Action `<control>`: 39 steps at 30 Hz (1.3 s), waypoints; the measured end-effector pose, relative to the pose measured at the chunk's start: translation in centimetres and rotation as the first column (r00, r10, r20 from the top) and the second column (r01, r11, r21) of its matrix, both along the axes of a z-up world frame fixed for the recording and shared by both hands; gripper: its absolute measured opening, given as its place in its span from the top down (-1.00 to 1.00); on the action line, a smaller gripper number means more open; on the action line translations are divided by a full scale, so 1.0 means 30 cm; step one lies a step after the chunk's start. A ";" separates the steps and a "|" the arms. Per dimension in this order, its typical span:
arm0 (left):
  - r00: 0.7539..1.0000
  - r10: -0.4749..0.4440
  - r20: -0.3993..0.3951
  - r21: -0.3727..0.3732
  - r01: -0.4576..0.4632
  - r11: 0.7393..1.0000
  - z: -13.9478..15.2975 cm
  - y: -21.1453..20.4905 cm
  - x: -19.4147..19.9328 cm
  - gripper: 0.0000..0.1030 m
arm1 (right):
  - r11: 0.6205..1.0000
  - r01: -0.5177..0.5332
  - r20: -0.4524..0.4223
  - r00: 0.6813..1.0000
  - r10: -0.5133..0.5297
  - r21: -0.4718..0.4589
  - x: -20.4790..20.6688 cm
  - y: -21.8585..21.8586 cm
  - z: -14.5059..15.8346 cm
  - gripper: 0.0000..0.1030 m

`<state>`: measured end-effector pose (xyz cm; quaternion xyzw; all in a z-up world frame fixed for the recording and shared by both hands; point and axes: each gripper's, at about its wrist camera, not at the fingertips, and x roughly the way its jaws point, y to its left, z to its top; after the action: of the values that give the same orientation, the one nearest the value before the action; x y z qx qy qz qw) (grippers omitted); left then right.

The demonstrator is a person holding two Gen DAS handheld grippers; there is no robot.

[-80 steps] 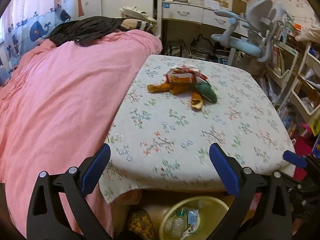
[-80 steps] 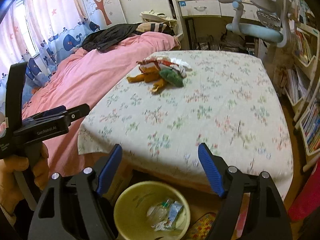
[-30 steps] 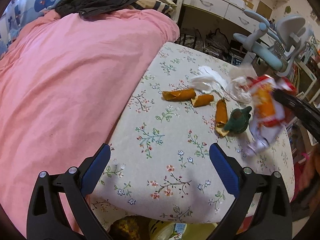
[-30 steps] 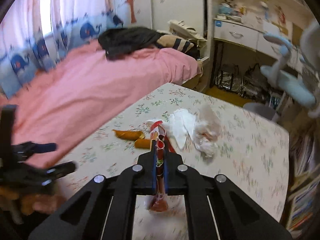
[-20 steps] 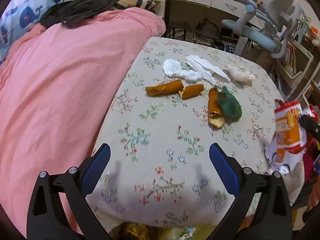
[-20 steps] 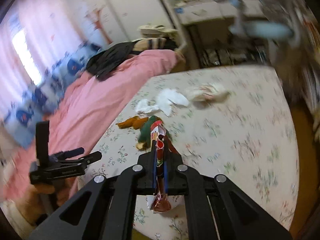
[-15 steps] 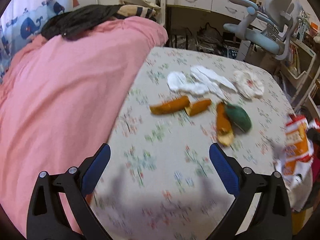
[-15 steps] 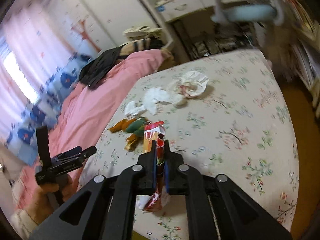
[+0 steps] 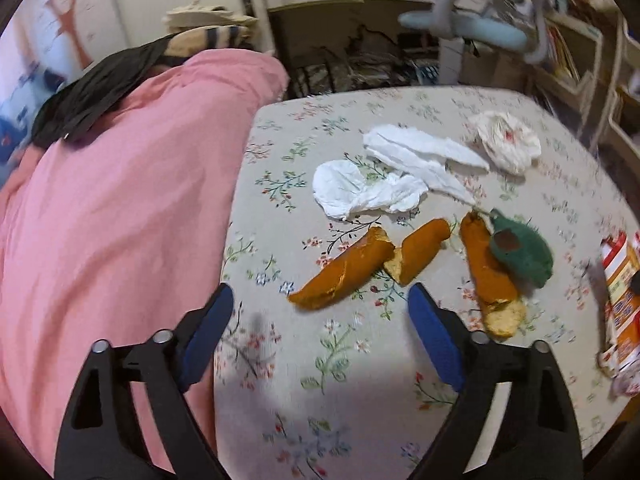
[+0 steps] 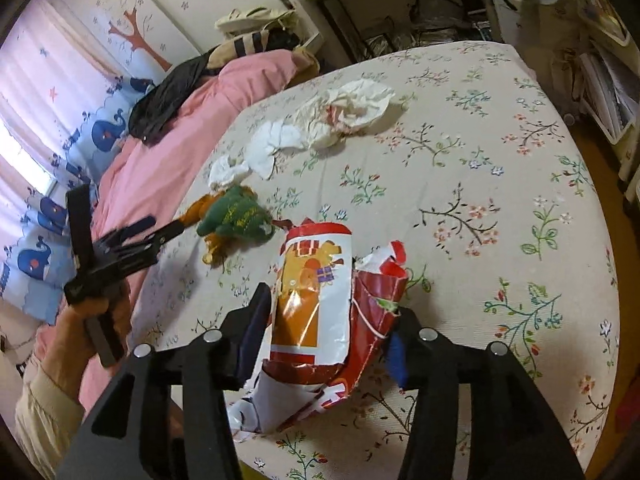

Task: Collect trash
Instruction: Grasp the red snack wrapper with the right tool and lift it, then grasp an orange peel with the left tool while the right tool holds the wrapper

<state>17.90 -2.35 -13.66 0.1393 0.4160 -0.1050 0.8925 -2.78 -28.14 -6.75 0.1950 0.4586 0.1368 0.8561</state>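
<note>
Trash lies on a floral-cloth table [image 9: 360,400]: orange peel pieces [image 9: 340,272], a green lump [image 9: 520,252], white tissues [image 9: 380,184] and a crumpled wrapper [image 9: 504,140]. My left gripper [image 9: 320,320] is open and empty, just short of the peels. My right gripper [image 10: 326,328] has its jaws apart around a red, white and orange snack bag [image 10: 316,300], which sits loose between them near the table's front edge. The bag also shows at the right of the left wrist view [image 9: 620,280]. The left gripper shows in the right wrist view [image 10: 160,236].
A pink bed [image 9: 112,200] adjoins the table on the left, with dark clothes [image 9: 92,92] on it. A blue desk chair [image 9: 480,28], a desk and shelves [image 9: 600,60] stand behind and to the right.
My right gripper carried the snack bag from the pile toward the table's front edge, then its jaws opened around it. My left gripper moved in closer to the orange peels.
</note>
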 end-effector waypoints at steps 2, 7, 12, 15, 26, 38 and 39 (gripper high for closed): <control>1.000 -0.012 -0.005 0.019 0.012 1.000 -0.012 -0.003 0.021 -0.48 | 1.000 -0.006 -0.008 1.000 0.006 -0.002 0.007 0.000 -0.007 -0.01; 0.997 -0.043 -0.065 -0.034 0.041 0.999 -0.050 -0.008 0.072 -0.10 | 1.000 -0.029 -0.020 0.999 0.028 -0.013 0.020 0.012 -0.018 -0.01; 0.994 -0.073 -0.086 -0.060 0.068 0.996 -0.044 -0.030 0.056 0.69 | 0.999 -0.041 -0.021 0.999 0.041 -0.009 0.024 0.020 -0.013 0.17; 0.993 -0.071 -0.099 -0.063 0.065 0.996 -0.044 -0.029 0.022 0.71 | 0.999 -0.044 0.002 0.999 0.044 -0.007 0.021 0.025 0.005 0.30; 0.976 -0.058 -0.209 -0.127 0.031 0.991 -0.030 0.009 -0.218 0.70 | 0.999 -0.032 0.032 0.999 0.032 0.004 -0.023 0.026 0.031 0.38; 0.988 -0.007 -0.152 -0.058 -0.002 0.998 -0.013 -0.019 -0.237 -0.08 | 1.000 -0.023 0.008 1.000 0.023 0.018 0.004 0.022 0.011 0.38; 0.989 -0.003 -0.149 -0.056 -0.005 0.998 -0.014 -0.019 -0.231 -0.08 | 1.000 -0.024 0.007 1.000 0.024 0.018 0.002 0.023 0.010 0.38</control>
<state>10.98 -2.94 -14.07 0.1056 0.4786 -0.1264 0.8625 -2.71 -27.45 -6.45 0.1968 0.4568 0.1520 0.8541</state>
